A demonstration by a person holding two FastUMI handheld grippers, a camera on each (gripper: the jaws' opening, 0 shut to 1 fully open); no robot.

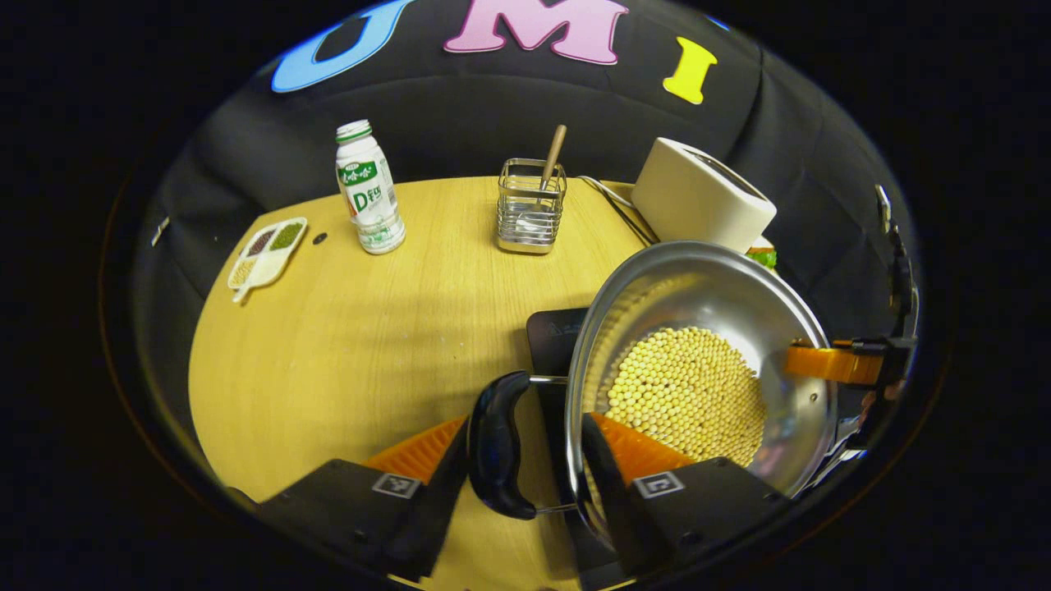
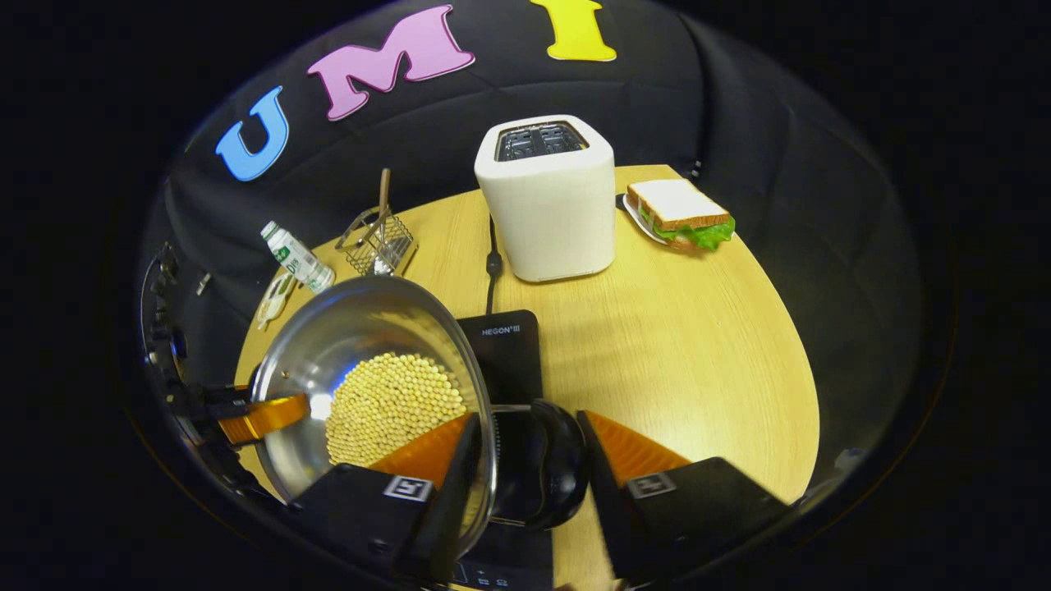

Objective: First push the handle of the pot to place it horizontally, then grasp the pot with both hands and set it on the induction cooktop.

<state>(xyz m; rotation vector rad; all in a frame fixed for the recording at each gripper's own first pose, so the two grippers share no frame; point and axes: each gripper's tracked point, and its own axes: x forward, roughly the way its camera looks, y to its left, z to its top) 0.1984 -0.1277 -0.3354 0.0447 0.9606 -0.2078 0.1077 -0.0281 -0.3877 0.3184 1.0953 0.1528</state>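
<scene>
Left tool: fingers straddle black handle and pot rim; one finger sits inside pot against wall, other outside handle. Whether both press, cannot tell.

Right tool: same arrangement at opposite handle; one finger inside rim, other beside handle. Clamping cannot be confirmed.

Pot: steel, holds pale beans, tilted between both tools, above black induction cooktop on tabletop.

Ahead of right tool: toaster, sandwich.

Ahead of left tool: bottle, wire holder, divided dish.
</scene>
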